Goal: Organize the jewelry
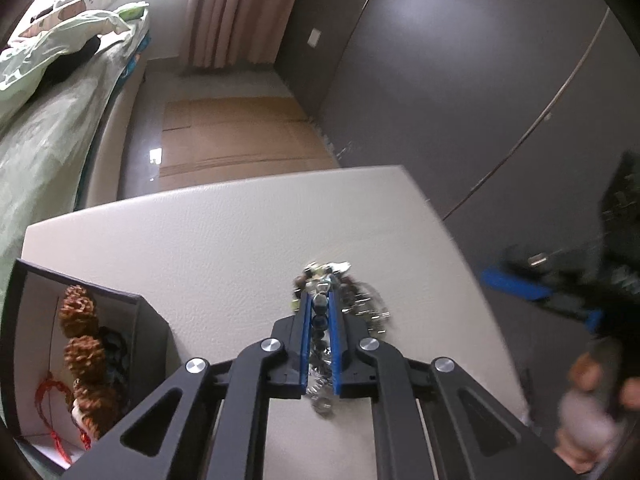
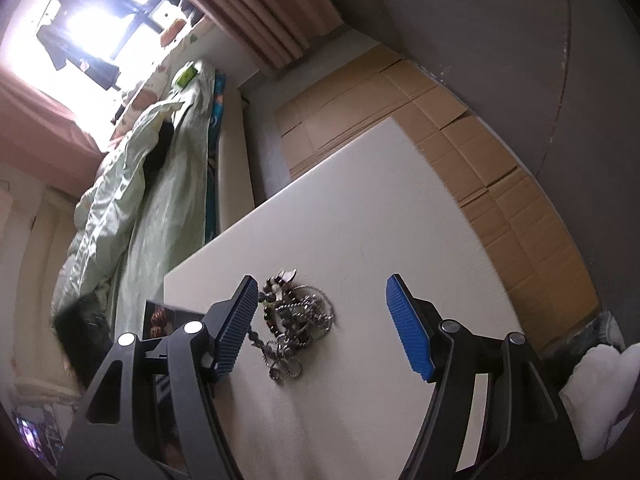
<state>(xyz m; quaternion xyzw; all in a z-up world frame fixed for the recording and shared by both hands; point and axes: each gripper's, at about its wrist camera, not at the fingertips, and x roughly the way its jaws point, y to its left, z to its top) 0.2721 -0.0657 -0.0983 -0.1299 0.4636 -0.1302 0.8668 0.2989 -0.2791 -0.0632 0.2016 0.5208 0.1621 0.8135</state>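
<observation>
- Box [image 1: 150,312]: a dark open box at the table's near left edge. It already holds a strand of large brown seed beads [image 1: 80,344], a red cord [image 1: 50,392] and some darker pieces; this part of the sorting looks done.
- Left claw [image 1: 320,312]: pressed together on a dark beaded strand [image 1: 320,308] drawn from the jewelry pile. It appears gripped but not yet carried to the box.
- Jewelry pile [image 2: 296,320]: a tangle of chains and beaded strands at the middle of the white table [image 1: 200,240], just right of the box. Most of it seems left to sort.
- Right claw [image 2: 322,324]: spread wide and empty, hovering near the pile, its left pad [image 2: 236,320] just beside the tangle.
- Person's hand [image 1: 592,400]: blurred at the near right, holding the right tool.
</observation>
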